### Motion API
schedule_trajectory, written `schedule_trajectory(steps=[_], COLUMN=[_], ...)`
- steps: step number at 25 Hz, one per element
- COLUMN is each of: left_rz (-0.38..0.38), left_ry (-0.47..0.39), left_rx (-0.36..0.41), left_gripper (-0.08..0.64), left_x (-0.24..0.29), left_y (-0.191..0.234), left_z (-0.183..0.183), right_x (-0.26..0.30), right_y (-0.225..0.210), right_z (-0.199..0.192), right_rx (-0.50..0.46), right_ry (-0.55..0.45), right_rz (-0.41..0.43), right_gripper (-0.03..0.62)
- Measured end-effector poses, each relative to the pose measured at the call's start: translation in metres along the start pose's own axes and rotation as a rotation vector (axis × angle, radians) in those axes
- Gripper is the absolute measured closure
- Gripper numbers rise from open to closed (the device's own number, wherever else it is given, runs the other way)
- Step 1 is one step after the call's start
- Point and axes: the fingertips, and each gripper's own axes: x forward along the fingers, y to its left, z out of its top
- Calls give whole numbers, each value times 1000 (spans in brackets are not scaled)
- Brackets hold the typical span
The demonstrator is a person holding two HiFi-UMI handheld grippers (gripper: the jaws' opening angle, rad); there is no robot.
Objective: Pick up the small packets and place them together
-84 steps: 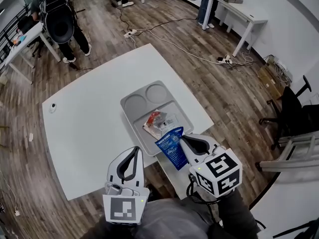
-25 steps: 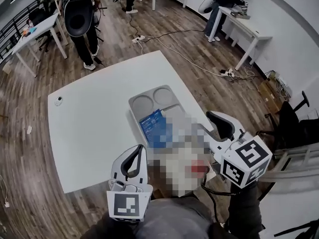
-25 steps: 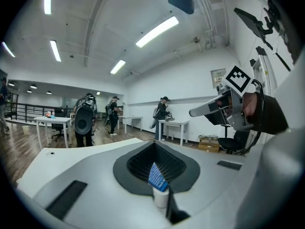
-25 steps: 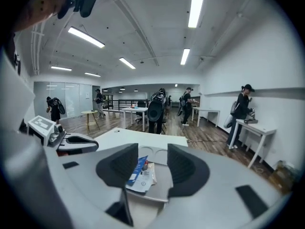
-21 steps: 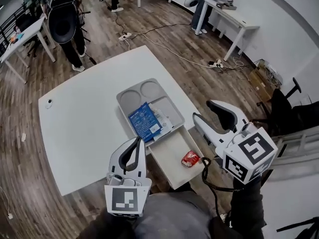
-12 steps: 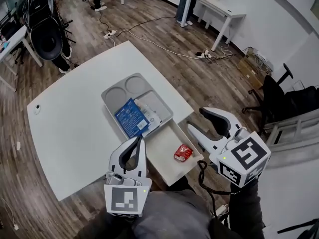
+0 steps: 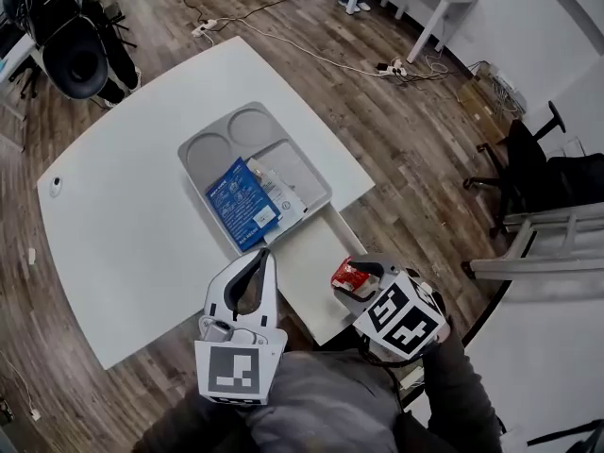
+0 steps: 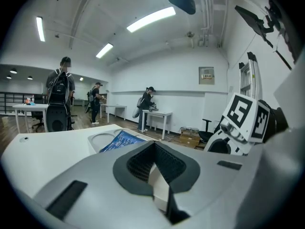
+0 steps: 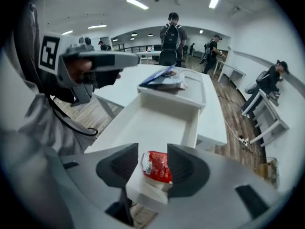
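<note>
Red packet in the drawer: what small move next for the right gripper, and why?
Probably close the right gripper on the red packet: it lies in the drawer between the jaws, which stand apart, not yet pressing it. Then it can join the packets in the tray.

white table [image 7: 123,215] | black chair [image 7: 547,173] (by right wall) | cables [image 7: 396,66] on wooden floor [image 7: 396,149]

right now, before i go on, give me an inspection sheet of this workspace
surface: white table, its drawer pulled open
job's things: red packet in the drawer; blue packet and pale packets on the grey tray
clutter: small white object at the table's left corner
grippers: left claw shut, empty; right claw open, straddling the red packet
cables: floor cables with power strip
surroundings: wood floor, office chair, people at other desks
</note>
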Motion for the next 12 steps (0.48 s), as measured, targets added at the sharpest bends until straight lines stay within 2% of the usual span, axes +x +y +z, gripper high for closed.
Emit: schedule_trajectory(steps=[12], left_rz=[49], left_ry=[-19], left_rx=[-15], left_gripper=[565], left_x=[15], left_y=[19], left_z=[3], right_x=[42], right_y=[3], right_z=[-29], right_rx=[-206], right_ry=[305], right_rz=[6], right_gripper=[402])
